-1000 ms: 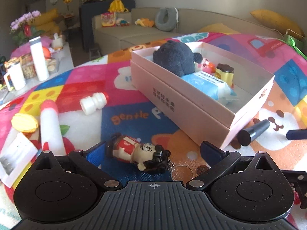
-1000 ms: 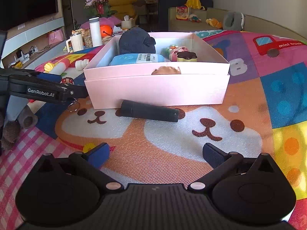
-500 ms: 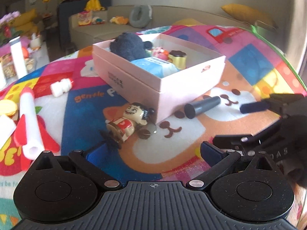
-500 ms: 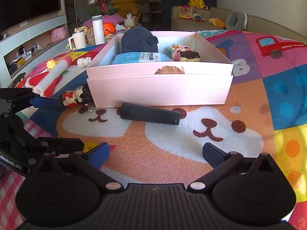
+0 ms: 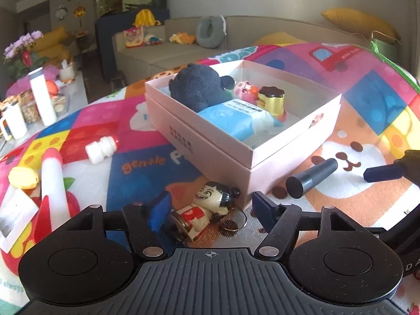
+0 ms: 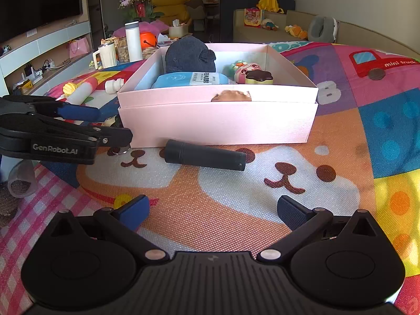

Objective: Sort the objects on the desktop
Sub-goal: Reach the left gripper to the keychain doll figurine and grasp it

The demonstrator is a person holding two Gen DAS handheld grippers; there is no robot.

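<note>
left gripper (image 5: 210,211): jaws closing in around the little cartoon figurine keychain with black hair and a red-and-white body (image 5: 202,214). The left blue pad looks right up against it, the right pad is still clear, so no real squeeze as far as I can see

figurine spot: lying on its side on the colourful cartoon-print play mat (image 5: 136,173) covering the tabletop, between the left gripper's fingers, its metal ring (image 5: 232,223) toward the right finger

just past it: corner of the pale pink cardboard box (image 5: 218,155), pretty much touching the figurine's head

ahead right: dark grey cylinder tube (image 5: 311,177) lying on the mat beside the box

in the box: dark navy plush toy (image 5: 199,89), light blue soft pack (image 5: 233,118), small pink toy (image 5: 245,92), yellow pudding-shaped toy with a brown top (image 5: 271,99)

ahead left: small white bottle with a red end (image 5: 101,148), lying down

right gripper (image 6: 212,210): wide open, nothing between the fingers, hovering over the mat with the grey tube (image 6: 204,155) just ahead and the box (image 6: 218,123) behind that
</note>
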